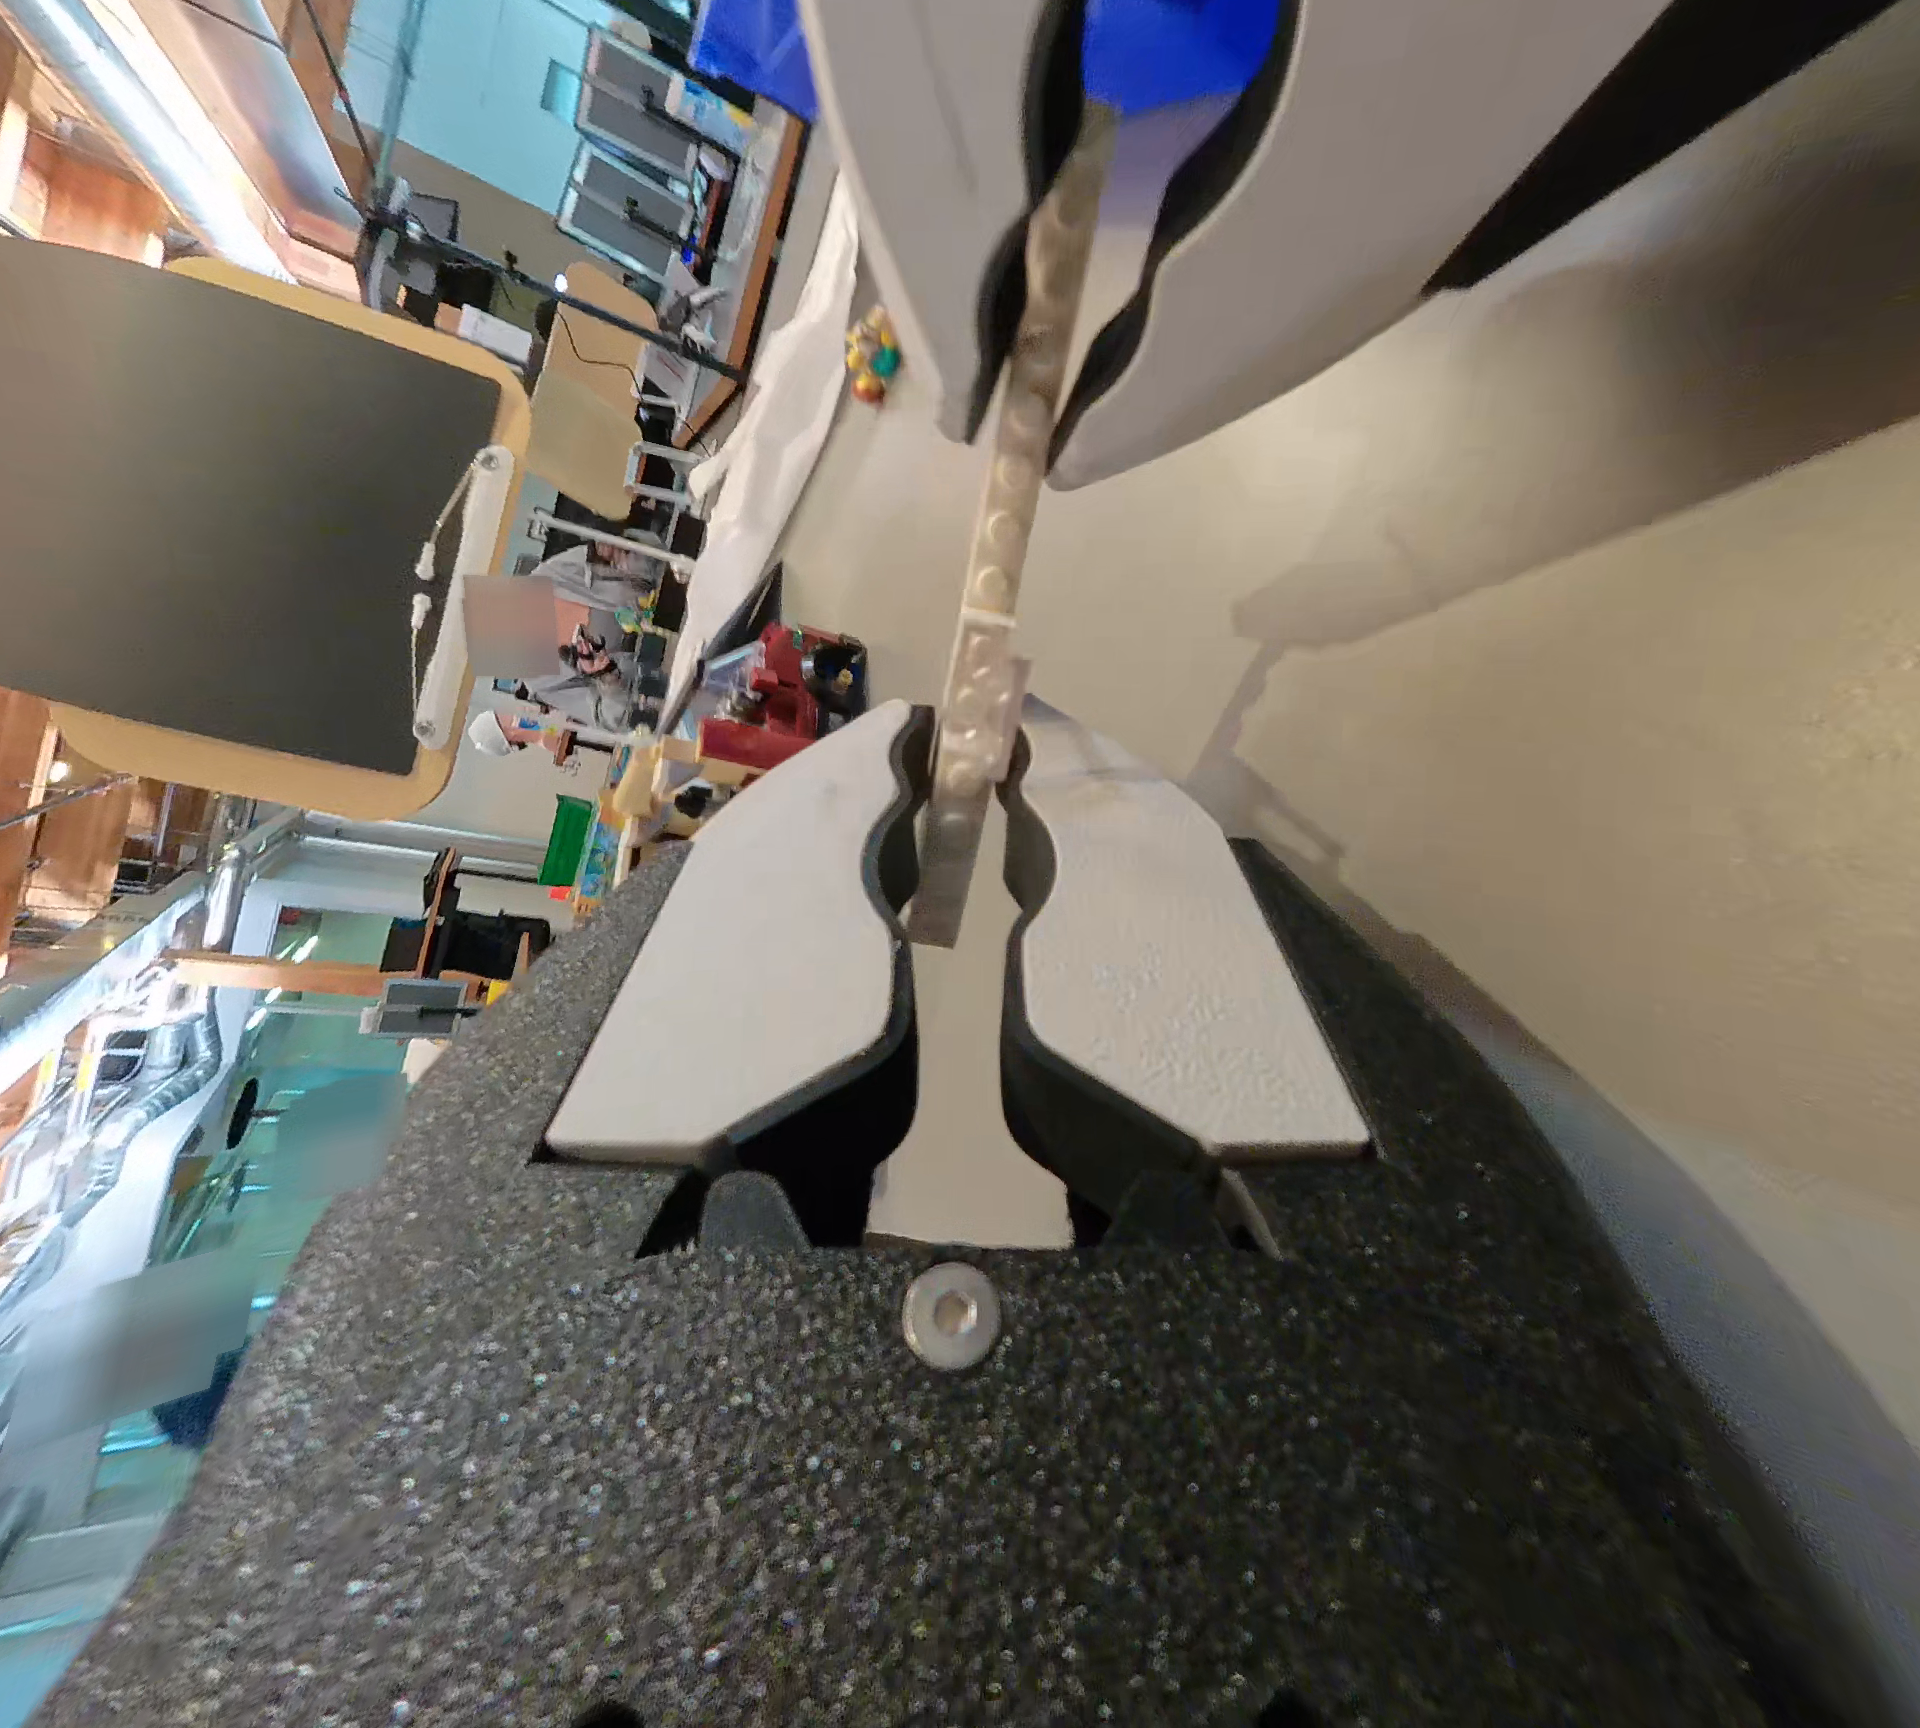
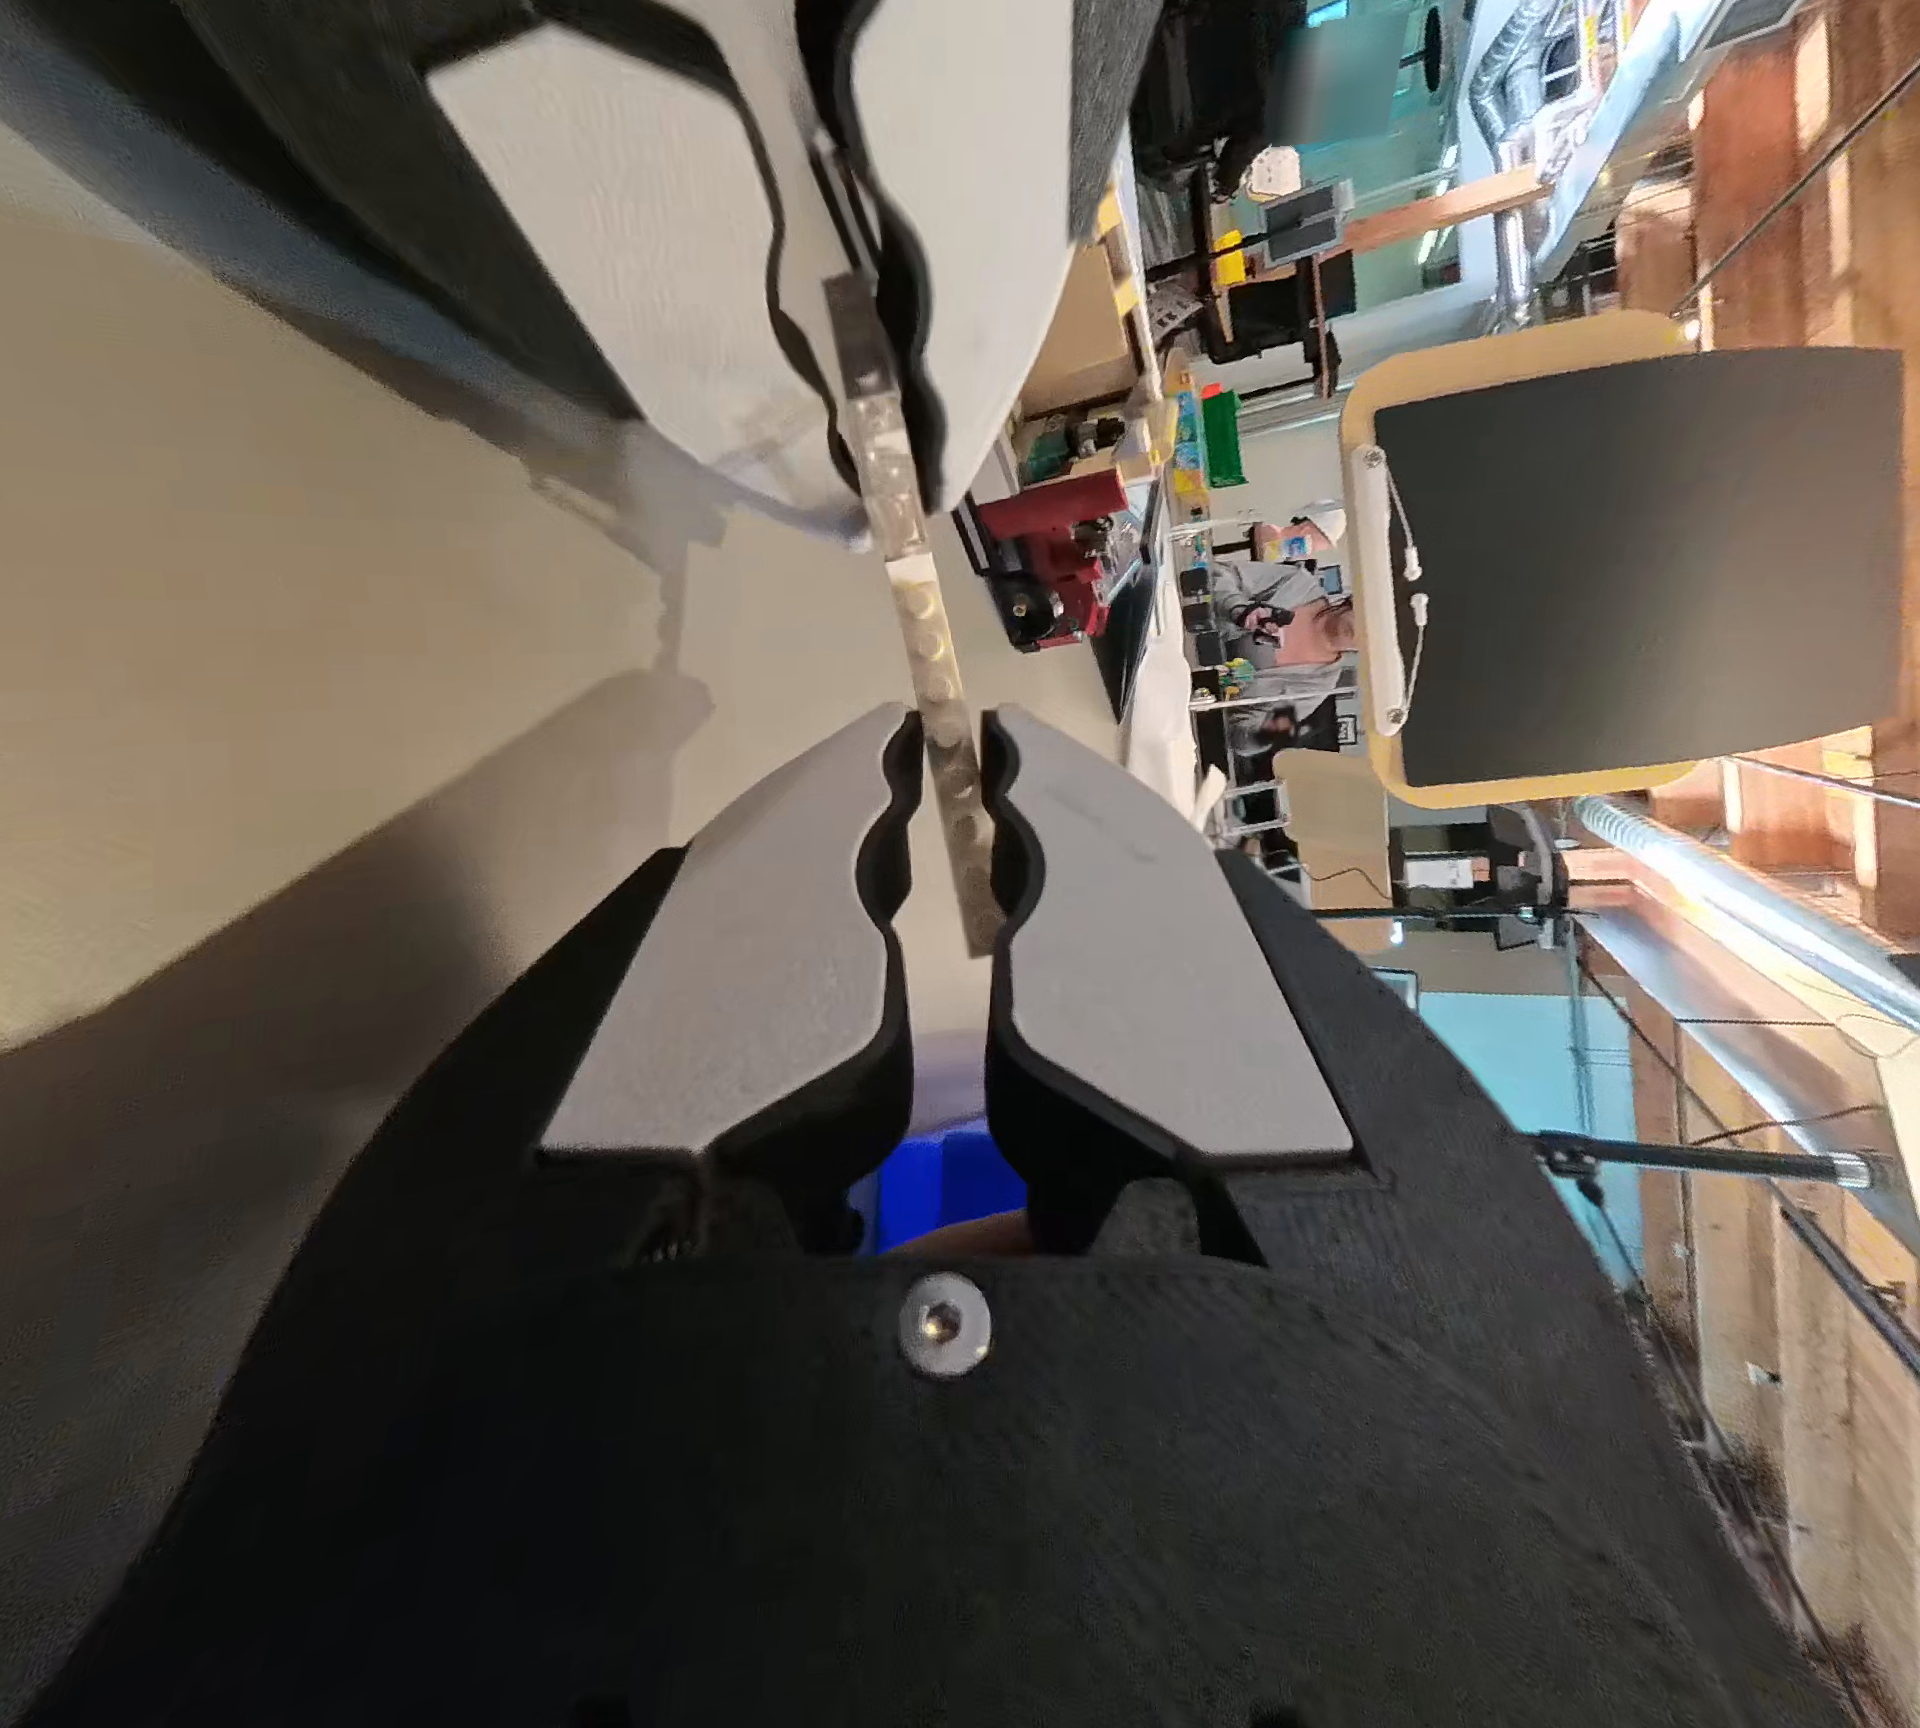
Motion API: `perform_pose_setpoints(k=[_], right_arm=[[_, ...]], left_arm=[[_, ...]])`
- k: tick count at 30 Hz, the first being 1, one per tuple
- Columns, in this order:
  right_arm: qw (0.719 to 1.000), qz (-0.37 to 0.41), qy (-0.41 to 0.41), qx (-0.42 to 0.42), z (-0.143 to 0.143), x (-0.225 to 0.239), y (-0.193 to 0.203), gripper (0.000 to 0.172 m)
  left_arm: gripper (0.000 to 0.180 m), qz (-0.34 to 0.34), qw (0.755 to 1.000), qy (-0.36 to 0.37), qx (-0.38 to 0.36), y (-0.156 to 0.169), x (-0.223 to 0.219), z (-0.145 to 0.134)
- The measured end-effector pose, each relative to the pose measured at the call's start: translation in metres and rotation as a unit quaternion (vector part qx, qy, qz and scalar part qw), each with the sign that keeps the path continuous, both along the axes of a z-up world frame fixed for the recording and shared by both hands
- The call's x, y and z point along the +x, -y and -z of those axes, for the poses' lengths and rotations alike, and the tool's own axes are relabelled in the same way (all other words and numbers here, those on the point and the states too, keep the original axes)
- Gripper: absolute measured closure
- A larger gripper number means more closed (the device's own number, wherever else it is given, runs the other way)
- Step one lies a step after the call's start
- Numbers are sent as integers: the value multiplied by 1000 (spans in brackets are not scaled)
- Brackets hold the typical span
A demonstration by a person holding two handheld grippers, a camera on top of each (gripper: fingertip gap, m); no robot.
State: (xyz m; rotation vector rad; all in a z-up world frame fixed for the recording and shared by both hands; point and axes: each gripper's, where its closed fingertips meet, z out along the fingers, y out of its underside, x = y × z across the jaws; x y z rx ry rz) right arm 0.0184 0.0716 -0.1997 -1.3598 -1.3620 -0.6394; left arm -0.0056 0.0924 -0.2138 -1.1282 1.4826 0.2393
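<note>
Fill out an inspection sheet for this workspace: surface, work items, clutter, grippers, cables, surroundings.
Surface: pale beige tabletop, bare near the grippers.
Work items: two thin studded grey plates joined end to end, the near plate and the far plate, held above the table.
Clutter: red machine, small pile of coloured toys, blue bin farther along the table.
Grippers: left gripper closed on the near plate; right gripper closed on the far plate, facing it.
Cables: white cord on the dark panel; thin black lines overhead.
Surroundings: busy workshop with shelving, ducting and a seated person.
</note>
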Motion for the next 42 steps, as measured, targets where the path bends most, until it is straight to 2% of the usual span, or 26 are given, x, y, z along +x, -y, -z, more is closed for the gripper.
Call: perform_pose_setpoints(k=[7, 11, 16, 23, 29, 37, 40, 42], right_arm=[[997, -63, -52, -18, 2, 5, 7, 164], [993, -89, -73, -25, 0, 7, 11, 164], [993, -76, -92, -25, -3, 12, 6, 160], [993, -99, -64, -17, -8, -6, 21, 148], [993, -118, -19, 0, 1, -33, 23, 146], [991, -134, -8, 5, 5, -44, 23, 157], [989, -149, -16, 8, 4, -47, 27, 172], [986, -162, -23, 6, 4, -50, 31, 172]], left_arm=[[157, 45, 998, 41, -12, 8, -1, -9], [164, 73, 996, 50, -1, 16, 1, -14], [171, 70, 997, 20, 9, 18, 2, -9], [172, 26, 999, -9, 32, 8, -4, -6], [172, 30, 998, -36, 47, 10, -2, -1], [172, 42, 997, -43, 46, 12, 0, 0], [172, 43, 997, -44, 45, 12, 0, 1], [172, 34, 997, -46, 41, 9, -2, 2]])
